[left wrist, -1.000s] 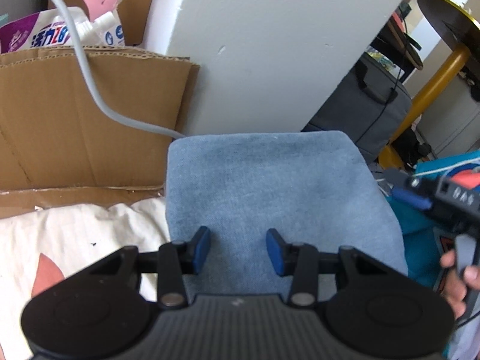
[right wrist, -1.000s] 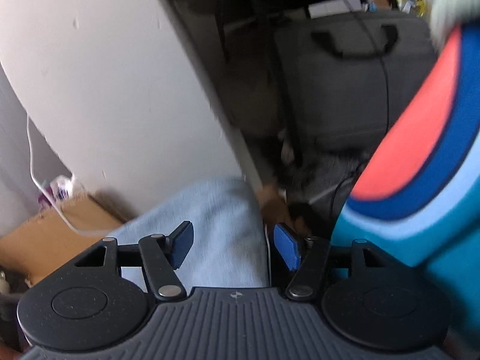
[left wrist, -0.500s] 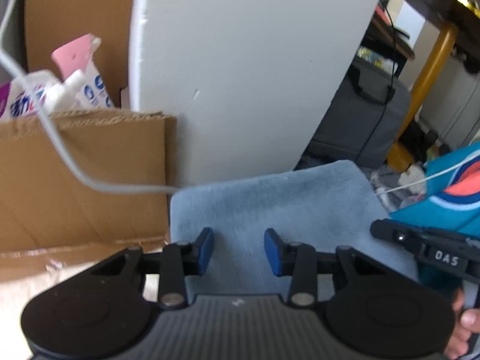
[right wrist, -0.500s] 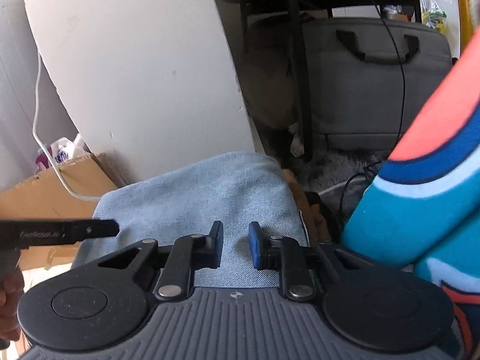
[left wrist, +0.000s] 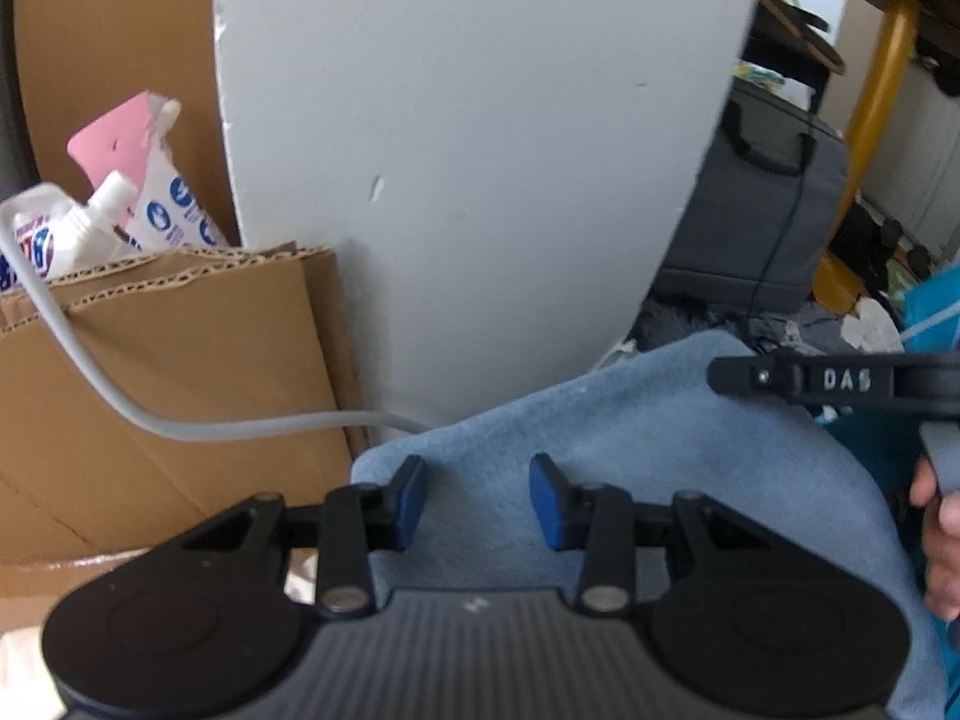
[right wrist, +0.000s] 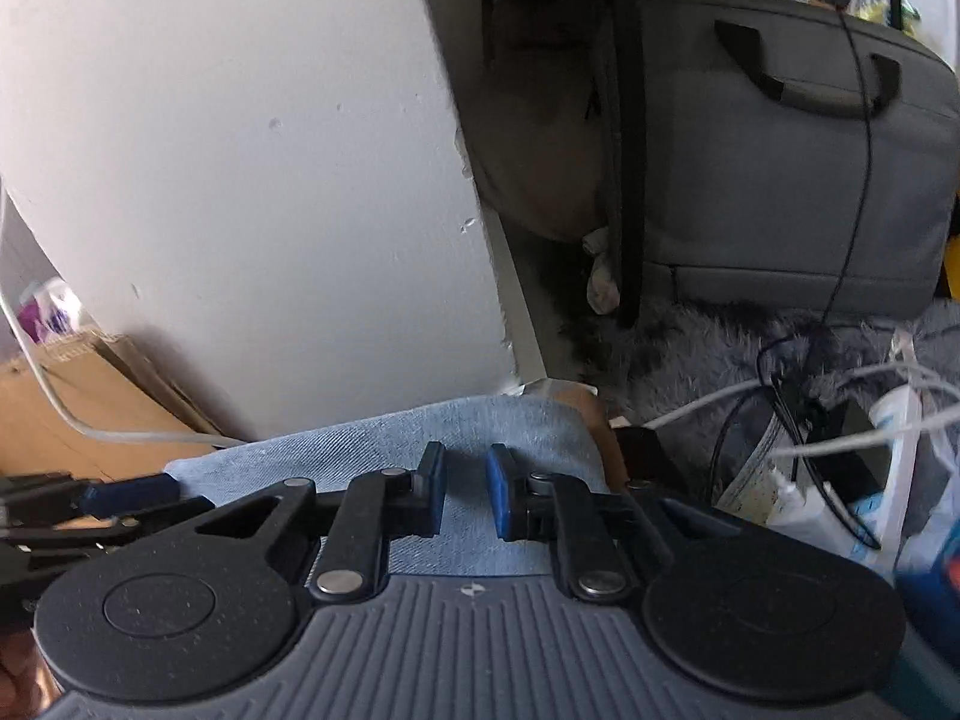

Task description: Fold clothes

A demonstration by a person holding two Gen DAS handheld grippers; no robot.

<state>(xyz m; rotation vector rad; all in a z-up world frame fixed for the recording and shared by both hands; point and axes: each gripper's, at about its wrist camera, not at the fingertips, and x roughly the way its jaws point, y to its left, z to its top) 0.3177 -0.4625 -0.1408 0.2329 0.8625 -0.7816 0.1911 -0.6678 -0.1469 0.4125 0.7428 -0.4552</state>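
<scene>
**Both grippers parked over the folded blue cloth**

Up close, the left gripper [left wrist: 477, 495] has its blue-padded jaws spread wide with nothing between them, hanging over the near left part of the folded light-blue denim-look cloth [left wrist: 630, 450]. The right gripper [right wrist: 465, 492] is over the same cloth [right wrist: 384, 441], jaws narrowed to a small gap but not pinching any fabric that I can see. From the left camera you can spot the right gripper's black body [left wrist: 840, 381] and a bit of the hand [left wrist: 942, 540] holding it. The cloth lies flat, its far edge right up against a white panel [left wrist: 480, 150]. Left of that there's brown corrugated cardboard [left wrist: 180, 390] with a grey cable [left wrist: 240, 426] running across. Further back, a grey laptop bag [right wrist: 780, 150] sits on a fluffy grey rug [right wrist: 690, 354].
</scene>
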